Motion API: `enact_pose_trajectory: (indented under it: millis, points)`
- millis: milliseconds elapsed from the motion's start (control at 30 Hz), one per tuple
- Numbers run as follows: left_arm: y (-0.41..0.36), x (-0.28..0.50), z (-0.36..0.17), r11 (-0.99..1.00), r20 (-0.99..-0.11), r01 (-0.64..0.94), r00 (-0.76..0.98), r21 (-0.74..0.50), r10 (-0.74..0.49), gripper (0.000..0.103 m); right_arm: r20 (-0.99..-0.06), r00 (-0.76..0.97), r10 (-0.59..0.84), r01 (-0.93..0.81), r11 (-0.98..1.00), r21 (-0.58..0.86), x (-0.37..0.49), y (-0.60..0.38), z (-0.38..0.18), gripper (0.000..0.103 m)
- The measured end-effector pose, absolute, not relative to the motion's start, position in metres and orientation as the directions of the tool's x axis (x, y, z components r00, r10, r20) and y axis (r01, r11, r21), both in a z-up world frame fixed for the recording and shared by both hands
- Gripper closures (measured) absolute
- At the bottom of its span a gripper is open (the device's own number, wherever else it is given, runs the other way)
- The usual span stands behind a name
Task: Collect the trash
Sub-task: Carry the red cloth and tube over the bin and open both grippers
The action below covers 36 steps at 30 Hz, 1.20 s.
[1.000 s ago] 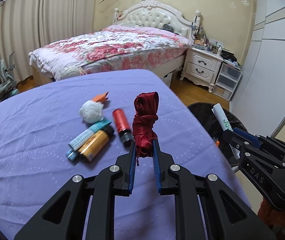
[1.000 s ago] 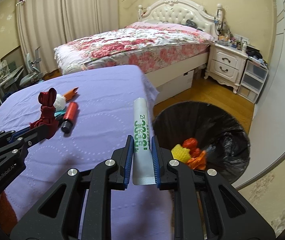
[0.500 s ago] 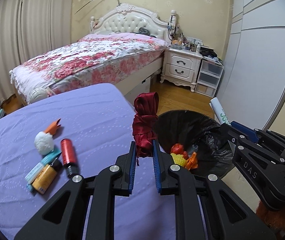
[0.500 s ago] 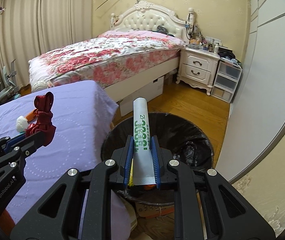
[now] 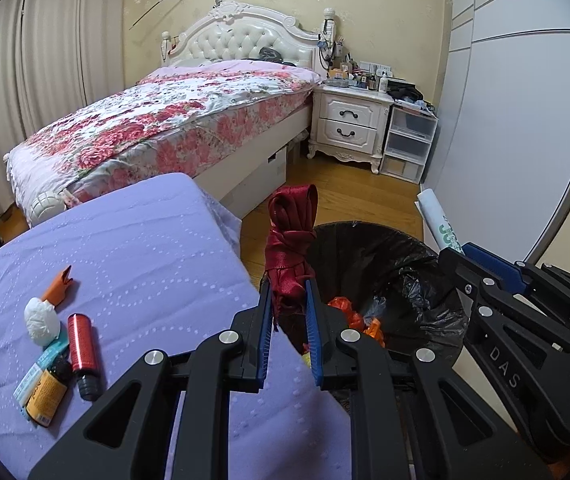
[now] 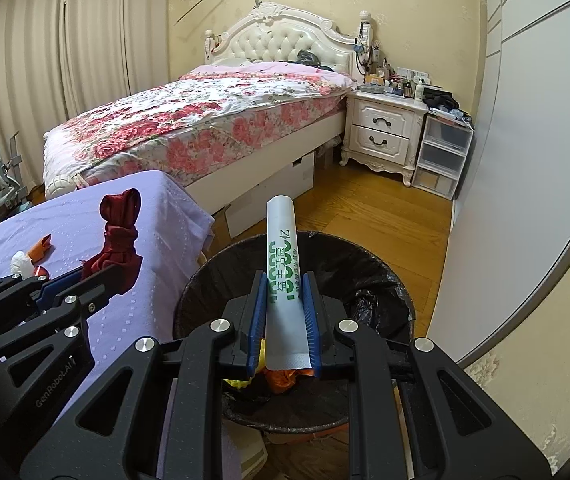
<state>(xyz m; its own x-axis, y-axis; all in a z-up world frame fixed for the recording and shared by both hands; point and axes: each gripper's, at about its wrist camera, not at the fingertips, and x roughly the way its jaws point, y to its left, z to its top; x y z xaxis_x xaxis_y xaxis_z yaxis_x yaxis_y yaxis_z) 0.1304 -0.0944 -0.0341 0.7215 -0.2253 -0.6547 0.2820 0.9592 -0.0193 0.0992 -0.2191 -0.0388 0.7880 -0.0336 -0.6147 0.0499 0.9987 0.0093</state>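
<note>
Trash is riding in both grippers: the left gripper (image 5: 288,312) is pinching a knotted dark-red ribbon bundle (image 5: 290,240) tight between its blue pads, and the right gripper (image 6: 283,312) is clamping a white toothpaste tube with green print (image 6: 283,268), nozzle end up. The tube is hanging right above the round bin lined with a black plastic bag (image 6: 381,276), presumably so it drops in cleanly; the ribbon is sitting just at the rim. Orange and yellow scraps (image 5: 359,318) are lying inside already. On the lilac quilted cover (image 5: 133,248) a white paper wad (image 5: 41,322), a red cylinder (image 5: 81,344) and an orange bottle (image 5: 45,398) are waiting.
</note>
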Motion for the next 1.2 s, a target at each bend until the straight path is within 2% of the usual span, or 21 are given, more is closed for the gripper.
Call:
enact_pose_trajectory:
  millis: [433,567,600,733,867,1033,1200]
  points:
    - [-0.113,0.149,-0.047,0.955,-0.677,0.297,0.705,0.012,-0.211,0.086,-0.628,0.776,-0.053,0.096,0.995,0.035,0.112,-0.236,-0.045,0.084]
    - [-0.116,0.151,-0.052,0.956,-0.689,0.292,0.699,0.028,-0.193,0.075,-0.63,0.774,-0.071,0.115,0.993,0.029,0.115,-0.24,-0.047,0.081]
    - [-0.116,0.152,-0.054,0.957,-0.693,0.29,0.695,0.026,-0.192,0.073,-0.629,0.774,-0.073,0.119,0.992,0.031,0.115,-0.241,-0.047,0.078]
    - [-0.115,0.152,-0.055,0.96,-0.692,0.28,0.697,0.022,-0.187,0.055,-0.625,0.776,-0.084,0.136,0.99,0.035,0.112,-0.244,-0.047,0.075]
    - [-0.114,0.15,-0.053,0.962,-0.688,0.273,0.703,0.025,-0.182,0.045,-0.619,0.78,-0.096,0.15,0.988,0.036,0.111,-0.246,-0.046,0.064]
    - [-0.105,0.146,-0.045,0.967,-0.671,0.253,0.721,0.024,-0.172,0.036,-0.614,0.782,-0.104,0.161,0.986,0.037,0.108,-0.246,-0.043,0.055]
    - [-0.085,0.141,-0.039,0.976,-0.66,0.214,0.738,0.03,-0.141,0.032,-0.62,0.778,-0.101,0.161,0.986,0.041,0.105,-0.244,-0.044,0.051]
